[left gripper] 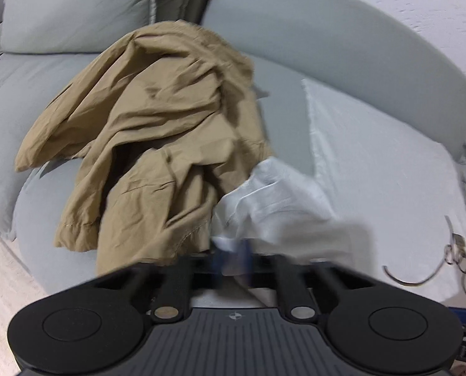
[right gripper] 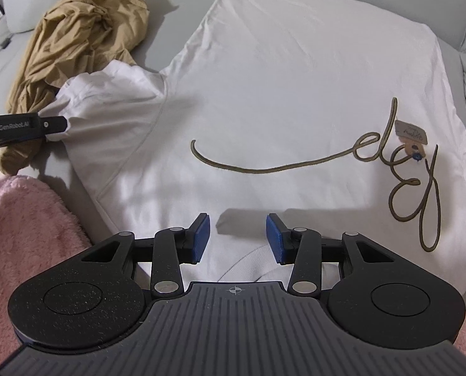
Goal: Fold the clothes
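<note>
A white T-shirt (right gripper: 280,87) with olive script lettering (right gripper: 399,169) and a paper tag (right gripper: 411,134) lies spread face up on a grey sofa. My left gripper (left gripper: 233,260) is shut on the cuff of its sleeve (left gripper: 277,206); in the right wrist view that gripper (right gripper: 57,125) enters from the left edge and pinches the sleeve (right gripper: 107,100) just off the cushion. My right gripper (right gripper: 237,238) hovers open above the shirt near the collar (right gripper: 248,266), blue pads (right gripper: 201,235) apart, nothing between them.
A crumpled tan garment (left gripper: 157,131) sits on the grey sofa seat (left gripper: 4,131) beside the sleeve, also tan garment (right gripper: 82,37) at upper left. Grey cushions (left gripper: 76,9) and backrest (left gripper: 342,47) stand behind. A pink fleece sleeve (right gripper: 26,219) is at lower left.
</note>
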Demonstrator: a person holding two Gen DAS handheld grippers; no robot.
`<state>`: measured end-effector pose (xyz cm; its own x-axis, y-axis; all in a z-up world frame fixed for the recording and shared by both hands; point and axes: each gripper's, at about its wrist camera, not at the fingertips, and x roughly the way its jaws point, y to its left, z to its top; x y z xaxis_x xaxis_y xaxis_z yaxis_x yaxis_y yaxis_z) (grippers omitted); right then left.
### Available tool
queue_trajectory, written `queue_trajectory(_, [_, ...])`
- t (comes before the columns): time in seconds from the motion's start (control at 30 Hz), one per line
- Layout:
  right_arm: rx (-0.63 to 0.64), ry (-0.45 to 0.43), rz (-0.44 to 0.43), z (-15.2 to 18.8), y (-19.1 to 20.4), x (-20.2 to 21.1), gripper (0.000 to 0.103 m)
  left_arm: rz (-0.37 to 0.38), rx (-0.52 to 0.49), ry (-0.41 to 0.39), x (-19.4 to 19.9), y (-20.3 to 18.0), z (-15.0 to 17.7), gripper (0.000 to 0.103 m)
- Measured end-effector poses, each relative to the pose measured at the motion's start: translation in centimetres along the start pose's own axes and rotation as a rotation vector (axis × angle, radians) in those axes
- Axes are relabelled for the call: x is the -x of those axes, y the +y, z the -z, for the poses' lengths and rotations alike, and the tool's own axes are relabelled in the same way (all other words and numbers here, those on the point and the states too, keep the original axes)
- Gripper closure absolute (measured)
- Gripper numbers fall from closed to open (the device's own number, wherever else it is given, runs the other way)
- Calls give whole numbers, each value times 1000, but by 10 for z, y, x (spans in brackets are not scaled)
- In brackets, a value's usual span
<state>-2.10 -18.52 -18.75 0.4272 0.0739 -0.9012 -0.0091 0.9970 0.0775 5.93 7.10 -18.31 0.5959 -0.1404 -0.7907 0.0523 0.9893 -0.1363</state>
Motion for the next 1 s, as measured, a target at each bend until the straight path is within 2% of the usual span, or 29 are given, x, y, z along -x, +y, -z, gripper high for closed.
queue_trajectory(0.17, [-9,-13,-4,6,-3,6,57,22,-38,-51,20,-12,3,103])
queue_trajectory(0.4, [-53,-22,-11,18,-19,19,56,36,-211,-85,28,-57,3,103])
queue_trajectory(0.47, [-67,-26,-8,23,-24,21,55,37,-273,-94,28,-72,5,103])
queue_trajectory(0.6, [-108,-35,-5,30,-38,25,55,27,-483,-106,31,-117,24,103])
queue_trajectory(0.77, [-154,-43,-4,39,-54,31,54,67,-628,-73,21,-158,48,103])
queue_trajectory(1.0, [-190,-36,9,51,-75,38,54,89,-741,-25,4,-189,74,102])
